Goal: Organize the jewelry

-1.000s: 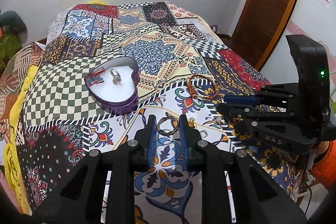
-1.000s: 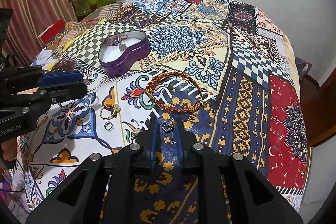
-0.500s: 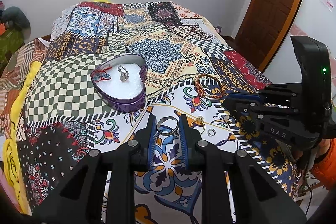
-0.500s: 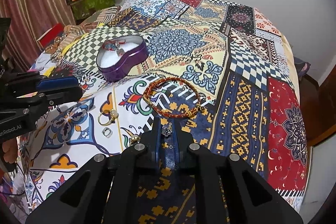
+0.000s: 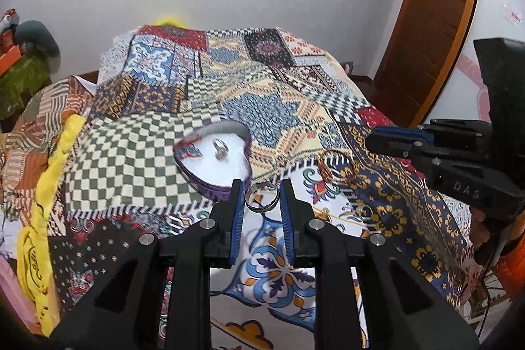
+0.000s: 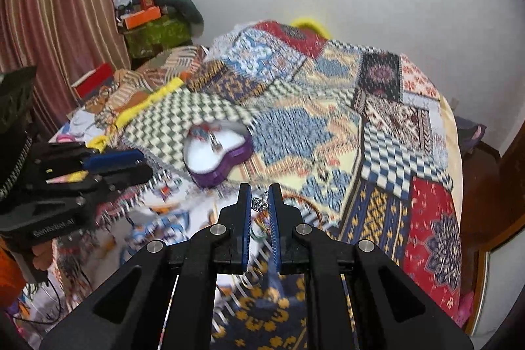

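A purple heart-shaped tin (image 5: 213,182) with a white lining sits on the patchwork bedspread; a ring (image 5: 220,150) and a red piece (image 5: 190,150) lie inside it. The tin also shows in the right wrist view (image 6: 226,163). My left gripper (image 5: 262,200) is shut on a silver ring (image 5: 262,202), held above the bed just near the tin. My right gripper (image 6: 260,204) is shut on a small silver crown charm (image 6: 259,204), lifted above the bed. A red-orange beaded bracelet (image 5: 338,166) lies on the bedspread right of the tin.
Small rings (image 5: 362,212) lie on the bedspread beside the bracelet. The right gripper's body (image 5: 459,166) is at the right of the left wrist view, the left gripper's body (image 6: 65,182) at the left of the right one. A wooden door (image 5: 433,22) stands right; clutter (image 6: 154,22) back left.
Both grippers have risen and tilted up, so more wall shows. The tin has come nearer to the left gripper's tips. The right view is blurred from motion.
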Tool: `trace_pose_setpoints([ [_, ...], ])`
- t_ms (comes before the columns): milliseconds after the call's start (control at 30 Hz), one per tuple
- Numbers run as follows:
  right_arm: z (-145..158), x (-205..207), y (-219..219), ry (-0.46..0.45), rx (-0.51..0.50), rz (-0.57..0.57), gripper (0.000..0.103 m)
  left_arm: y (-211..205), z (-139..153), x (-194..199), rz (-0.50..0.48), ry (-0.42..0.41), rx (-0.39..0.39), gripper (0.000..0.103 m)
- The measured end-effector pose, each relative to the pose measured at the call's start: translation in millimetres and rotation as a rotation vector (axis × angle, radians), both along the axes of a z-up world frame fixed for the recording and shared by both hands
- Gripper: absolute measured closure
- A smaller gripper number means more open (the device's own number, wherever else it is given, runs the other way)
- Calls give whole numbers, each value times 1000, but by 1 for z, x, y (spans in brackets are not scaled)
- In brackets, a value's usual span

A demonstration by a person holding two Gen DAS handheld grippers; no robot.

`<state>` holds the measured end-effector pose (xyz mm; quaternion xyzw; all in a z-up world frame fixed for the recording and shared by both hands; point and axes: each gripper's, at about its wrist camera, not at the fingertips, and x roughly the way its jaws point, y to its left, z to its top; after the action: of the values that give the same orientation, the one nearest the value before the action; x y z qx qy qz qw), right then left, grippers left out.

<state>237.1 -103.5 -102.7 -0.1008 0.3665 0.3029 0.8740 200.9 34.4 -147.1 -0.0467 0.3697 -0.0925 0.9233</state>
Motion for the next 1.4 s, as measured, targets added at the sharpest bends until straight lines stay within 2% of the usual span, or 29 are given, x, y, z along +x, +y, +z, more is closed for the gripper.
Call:
trace_pose_setpoints([
  [300,18,12,29,-36,35,36,94,20,16,6,37,-47,18,83],
  [533,17,27,53,-27,43,67,94,37,15,18,71,-59,25,83],
  [833,0,52,81,30,20,107,94,53,-7,45,99,-14,33,83],
  [1133,-20,68,95,96,-4,126,94,45,-39,74,47,57,47,83],
  [1400,-32,78,96,157,0,126,94,44,-54,91,30,93,41,83],
])
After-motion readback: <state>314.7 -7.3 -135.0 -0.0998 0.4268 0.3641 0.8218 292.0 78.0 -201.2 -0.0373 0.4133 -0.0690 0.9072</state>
